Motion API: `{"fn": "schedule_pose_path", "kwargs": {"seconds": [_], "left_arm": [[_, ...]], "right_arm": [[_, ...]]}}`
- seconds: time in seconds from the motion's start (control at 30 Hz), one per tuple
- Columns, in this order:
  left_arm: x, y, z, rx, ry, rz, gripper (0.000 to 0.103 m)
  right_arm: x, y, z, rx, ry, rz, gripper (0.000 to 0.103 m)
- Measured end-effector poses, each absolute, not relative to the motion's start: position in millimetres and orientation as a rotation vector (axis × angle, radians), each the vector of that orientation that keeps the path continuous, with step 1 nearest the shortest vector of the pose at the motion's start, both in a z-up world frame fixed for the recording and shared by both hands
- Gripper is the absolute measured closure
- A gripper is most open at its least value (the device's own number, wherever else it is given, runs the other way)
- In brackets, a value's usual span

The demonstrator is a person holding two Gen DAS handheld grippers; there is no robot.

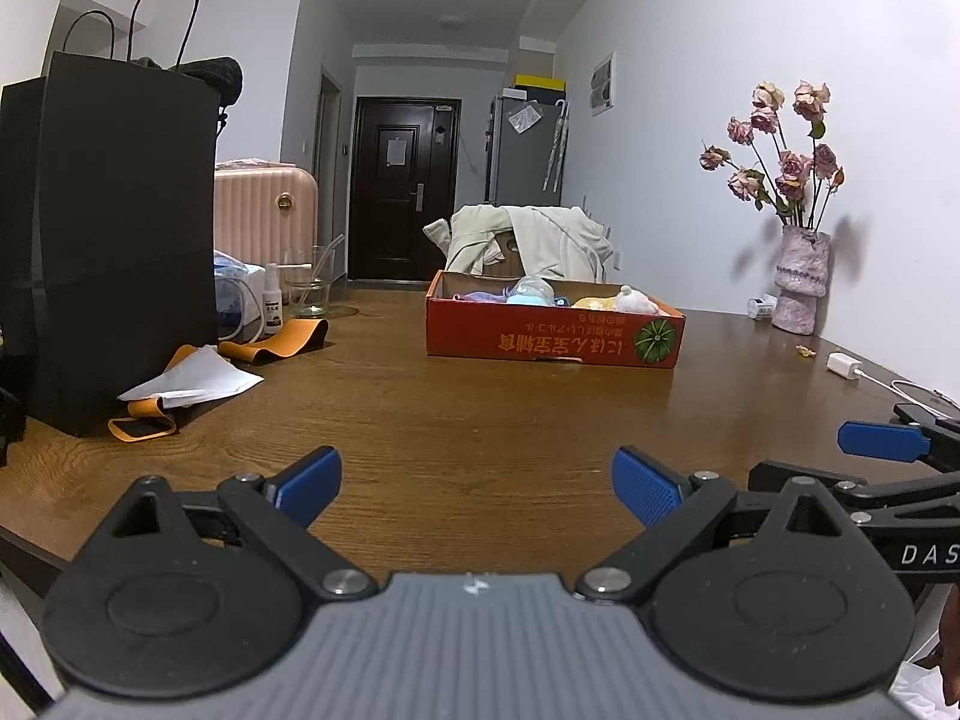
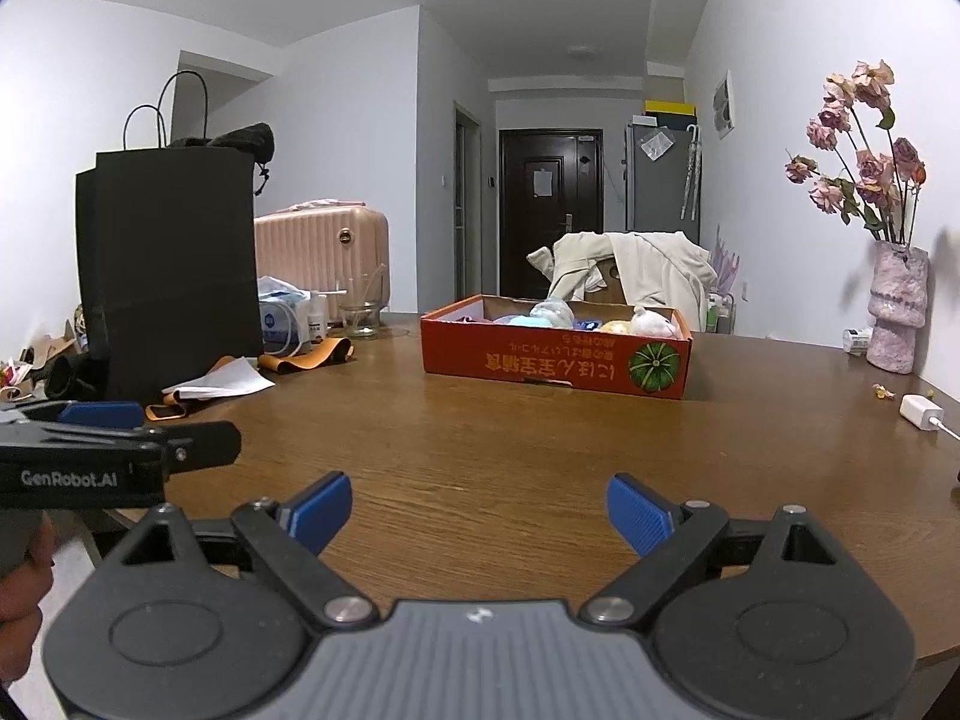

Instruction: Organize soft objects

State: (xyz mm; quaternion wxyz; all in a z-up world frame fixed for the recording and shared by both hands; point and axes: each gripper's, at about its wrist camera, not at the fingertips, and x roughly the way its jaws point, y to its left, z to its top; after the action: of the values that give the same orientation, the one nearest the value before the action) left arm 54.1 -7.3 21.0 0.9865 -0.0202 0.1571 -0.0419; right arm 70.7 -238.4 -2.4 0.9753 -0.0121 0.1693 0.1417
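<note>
An orange cardboard box point(image 1: 552, 345) point(image 2: 555, 360) with a pumpkin picture stands mid-table on the brown wooden table point(image 1: 456, 420) point(image 2: 510, 438). Several soft toys lie inside it: a light blue one point(image 1: 531, 293) point(image 2: 549, 313), a yellow one point(image 1: 594, 303) point(image 2: 615, 327) and a white one point(image 1: 636, 300) point(image 2: 654, 321). My left gripper point(image 1: 477, 489) stands open over the near table edge, nothing between its blue pads. My right gripper point(image 2: 480, 510) is open too, empty, beside the left one. Both are well short of the box.
A tall black paper bag point(image 1: 114, 240) point(image 2: 171, 264) stands at the left with white paper point(image 1: 192, 384) and orange bands point(image 1: 276, 342) by it. Small bottles and a glass point(image 1: 309, 291) sit behind. A vase of dried roses point(image 1: 801, 276) point(image 2: 897, 312) and a white charger point(image 1: 846, 366) point(image 2: 921, 405) are at the right.
</note>
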Motion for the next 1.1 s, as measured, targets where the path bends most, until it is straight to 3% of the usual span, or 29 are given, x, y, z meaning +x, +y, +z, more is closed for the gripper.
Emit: {"fn": "schedule_pose_path", "kwargs": {"seconds": [1.1], "left_arm": [[45.8, -17.6, 20.0, -0.026, 0.304, -0.1, 0.004]], "right_arm": [[61.9, -246.7, -6.8, -0.009, 0.329, 0.267, 0.01]]}}
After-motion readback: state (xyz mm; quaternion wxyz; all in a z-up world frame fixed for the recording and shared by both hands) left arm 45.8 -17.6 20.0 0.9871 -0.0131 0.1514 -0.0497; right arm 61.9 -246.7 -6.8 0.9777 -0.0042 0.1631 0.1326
